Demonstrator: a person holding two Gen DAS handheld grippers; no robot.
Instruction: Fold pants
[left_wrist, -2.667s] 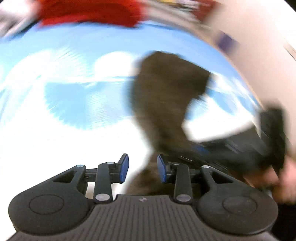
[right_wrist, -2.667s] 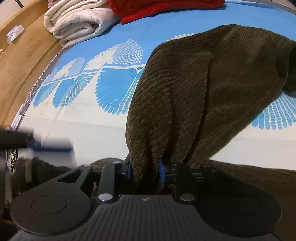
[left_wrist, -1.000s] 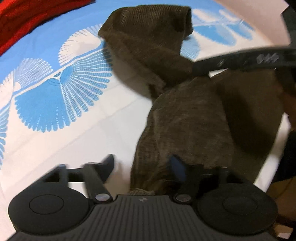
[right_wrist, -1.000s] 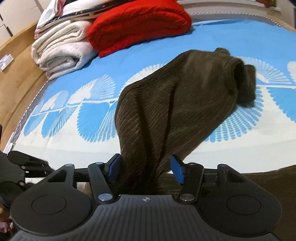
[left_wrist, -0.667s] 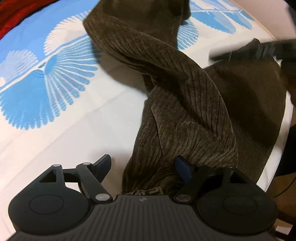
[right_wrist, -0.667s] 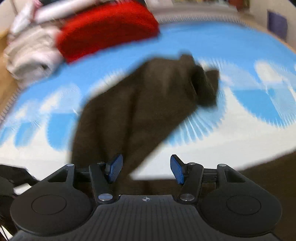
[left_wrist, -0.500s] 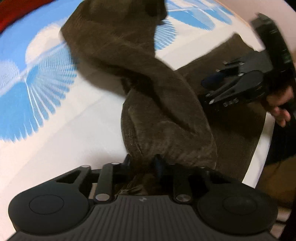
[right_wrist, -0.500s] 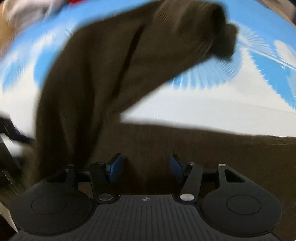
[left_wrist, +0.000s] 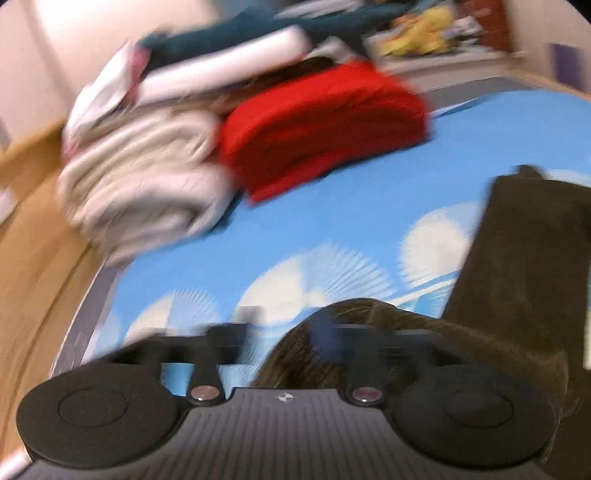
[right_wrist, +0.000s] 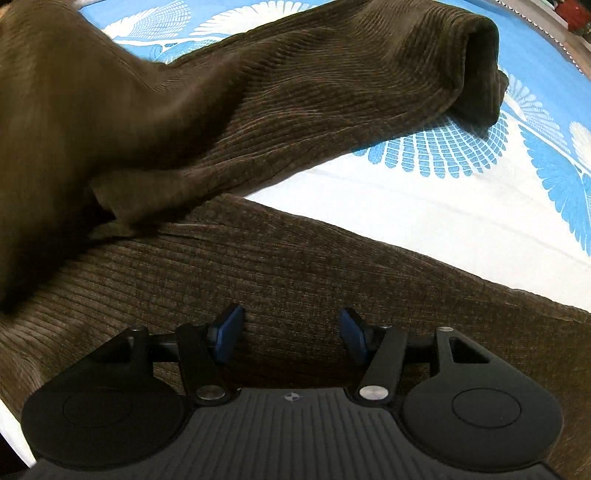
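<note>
Pants of dark brown corduroy lay spread on the bed, whose sheet was blue and white with a fan pattern. In your right wrist view one leg ran from the near left up to the far right, its hem end folded over on the sheet, while another broad part of the cloth crossed the near foreground directly under your right tongs. Those tongs stood released, both blue pads apart above the corduroy and pressing on nothing.

Your left wrist view was badly blurred. Your left tongs had just been opening; their fingers stood apart, and a hump of the brown cloth rose between and behind them, though the blur kept you from telling whether it touched either pad. More of the pants stretched away on the right.

At the far end of the bed sat a folded red blanket, and just left of it a folded cream blanket with white and dark teal items piled on top. Left of the bed ran a wooden floor.
</note>
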